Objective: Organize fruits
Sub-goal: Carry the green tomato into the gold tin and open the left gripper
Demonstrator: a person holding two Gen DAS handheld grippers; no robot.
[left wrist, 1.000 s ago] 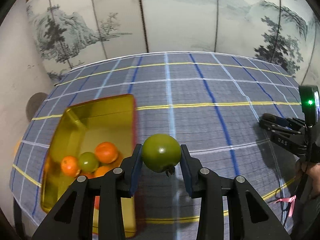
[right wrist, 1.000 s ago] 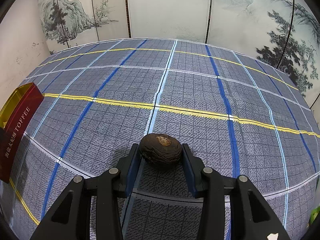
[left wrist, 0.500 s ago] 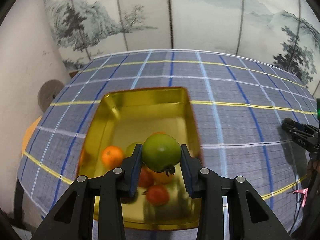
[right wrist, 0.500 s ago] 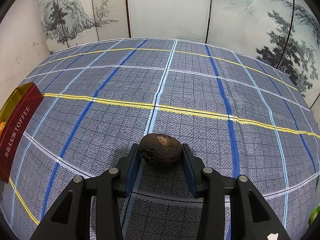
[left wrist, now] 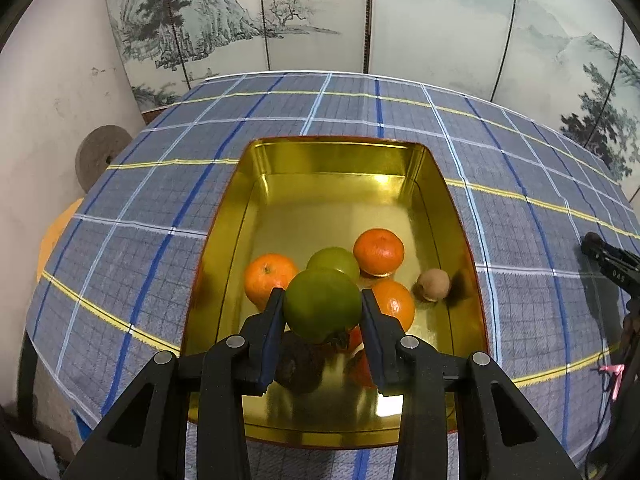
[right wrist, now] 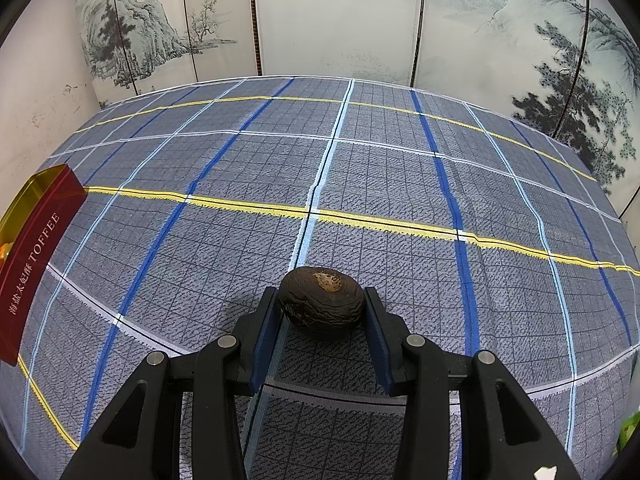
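My left gripper [left wrist: 322,312] is shut on a green fruit [left wrist: 322,306] and holds it above the near half of the gold tin [left wrist: 336,160]. In the tin lie orange tangerines [left wrist: 378,252], another green fruit [left wrist: 334,263], a small brown fruit [left wrist: 433,284] and a dark fruit partly hidden under my fingers. My right gripper [right wrist: 320,312] is shut on a dark wrinkled fruit [right wrist: 321,303] just above the checked cloth. The tin's red side [right wrist: 32,248] shows at the far left of the right wrist view.
The table carries a blue checked cloth [right wrist: 360,168] with yellow and white lines. A painted folding screen [left wrist: 320,16] stands behind it. The right gripper's tip [left wrist: 608,260] shows at the right edge of the left wrist view. A round grey disc [left wrist: 98,160] leans on the left wall.
My left gripper has carried the green fruit leftward from beside the tin to over it, and the tin now sits centred in view. The right gripper has stayed still with the dark fruit.
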